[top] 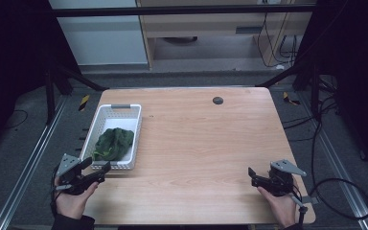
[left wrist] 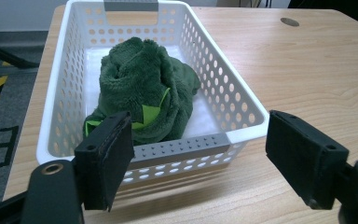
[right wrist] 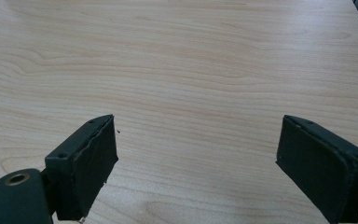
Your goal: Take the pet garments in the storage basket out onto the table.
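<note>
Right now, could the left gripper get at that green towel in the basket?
Probably yes. The left gripper sits open just outside the white basket, whose top is open, and nothing covers the green towel.

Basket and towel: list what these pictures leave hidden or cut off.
- Basket floor under the green towel: covered by the towel in the left gripper view and the high view.
- Near-left corner of the white basket: hidden in the left gripper view behind the left gripper's fingers.
- Bright green patch on the towel: partly tucked into a fold, so what it is cannot be told.
- Right gripper: its body is cut off by the bottom edge of the right gripper view.
</note>
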Available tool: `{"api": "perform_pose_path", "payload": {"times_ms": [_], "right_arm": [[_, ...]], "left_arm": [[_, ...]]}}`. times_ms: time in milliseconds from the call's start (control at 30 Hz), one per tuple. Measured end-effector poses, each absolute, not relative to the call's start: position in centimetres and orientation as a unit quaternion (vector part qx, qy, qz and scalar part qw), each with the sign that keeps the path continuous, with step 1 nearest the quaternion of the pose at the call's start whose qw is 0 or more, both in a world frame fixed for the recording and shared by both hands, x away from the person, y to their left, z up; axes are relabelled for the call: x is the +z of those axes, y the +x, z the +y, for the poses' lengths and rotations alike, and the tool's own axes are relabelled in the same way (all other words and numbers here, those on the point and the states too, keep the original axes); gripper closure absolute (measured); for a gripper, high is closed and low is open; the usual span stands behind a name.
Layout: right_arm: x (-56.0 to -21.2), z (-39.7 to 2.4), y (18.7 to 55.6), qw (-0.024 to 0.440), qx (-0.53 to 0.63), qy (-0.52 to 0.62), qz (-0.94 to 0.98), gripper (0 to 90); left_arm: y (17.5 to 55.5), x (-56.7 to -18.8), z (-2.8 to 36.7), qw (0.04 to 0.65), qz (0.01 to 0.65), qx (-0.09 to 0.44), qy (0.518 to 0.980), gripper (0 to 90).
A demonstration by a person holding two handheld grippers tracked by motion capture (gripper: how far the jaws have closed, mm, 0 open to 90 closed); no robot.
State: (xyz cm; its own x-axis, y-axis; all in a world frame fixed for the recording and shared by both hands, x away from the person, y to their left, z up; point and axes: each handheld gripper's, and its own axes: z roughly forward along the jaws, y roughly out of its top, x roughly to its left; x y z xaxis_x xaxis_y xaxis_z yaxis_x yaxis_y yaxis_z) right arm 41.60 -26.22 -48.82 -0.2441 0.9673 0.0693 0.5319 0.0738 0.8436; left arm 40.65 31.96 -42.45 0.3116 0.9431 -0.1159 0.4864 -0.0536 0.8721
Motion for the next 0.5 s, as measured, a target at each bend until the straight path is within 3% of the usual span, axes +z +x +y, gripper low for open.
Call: {"api": "perform_pose_path", "payload": {"times_ms": [500], "right_arm": [[-48.8,-26.5,41.6,0.274,0.396,0.555,0.678,11.9]], "left_arm": [[42.9,-40.0,31.4,0.454,0.515,0.267,0.676,21.2]]}}
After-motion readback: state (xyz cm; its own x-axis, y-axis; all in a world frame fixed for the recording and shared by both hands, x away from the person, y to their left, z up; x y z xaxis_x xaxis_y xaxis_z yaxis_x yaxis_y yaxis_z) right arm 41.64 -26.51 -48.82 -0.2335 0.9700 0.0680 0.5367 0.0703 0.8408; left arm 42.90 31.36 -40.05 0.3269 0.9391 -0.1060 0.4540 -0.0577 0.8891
